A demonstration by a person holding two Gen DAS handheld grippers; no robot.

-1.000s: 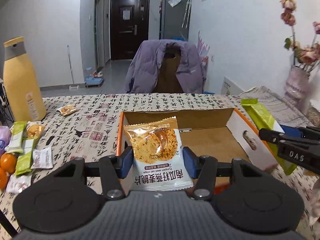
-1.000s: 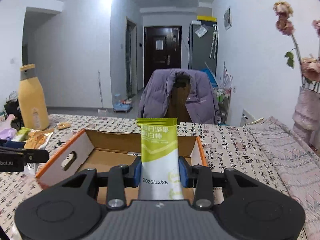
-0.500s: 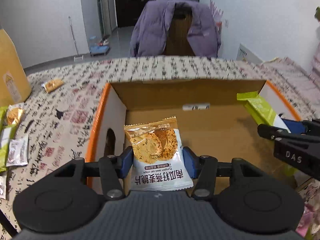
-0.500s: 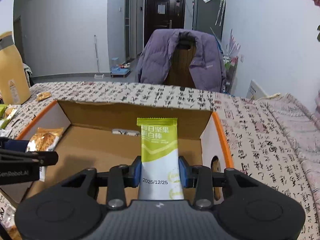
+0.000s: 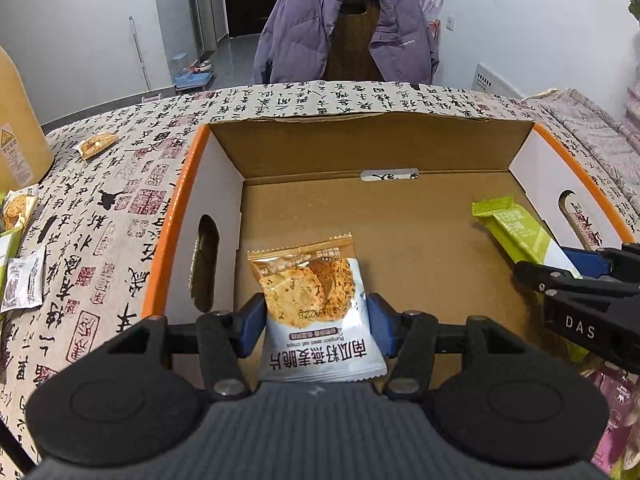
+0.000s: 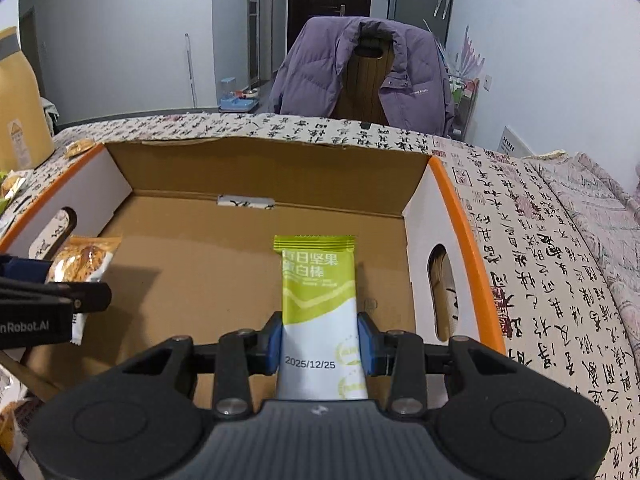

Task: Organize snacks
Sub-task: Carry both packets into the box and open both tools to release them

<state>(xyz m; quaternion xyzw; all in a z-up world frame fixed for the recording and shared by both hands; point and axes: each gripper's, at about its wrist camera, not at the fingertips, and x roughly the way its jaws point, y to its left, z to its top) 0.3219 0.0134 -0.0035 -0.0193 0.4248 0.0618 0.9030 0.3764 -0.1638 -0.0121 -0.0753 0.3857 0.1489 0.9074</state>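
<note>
An open cardboard box (image 5: 360, 148) with orange rims stands on the patterned tablecloth. My left gripper (image 5: 316, 320) reaches into its left side with a white-and-orange oat crisp packet (image 5: 308, 292) between its blue pads. Its jaws are opening, but the pads still touch the packet's edges, and the packet leans a little left. My right gripper (image 6: 320, 344) is shut on a green and white nut bar (image 6: 318, 288) over the right side of the box (image 6: 260, 172). Each view catches the other gripper: the left gripper (image 6: 60, 280) with the packet (image 6: 86, 258), the right gripper (image 5: 552, 264) with the bar (image 5: 516, 232).
A tall yellow bottle (image 5: 20, 132) stands at the far left with loose snack packets (image 5: 22, 288) in front of it and a small packet (image 5: 96, 144) behind. A chair with a purple jacket (image 5: 348, 24) is across the table. Purple packets (image 5: 616, 420) lie near the right front.
Both grippers have come down and forward into the box with their snacks, then held still. The oat crisp packet now leans slightly to the left between the left pads.
</note>
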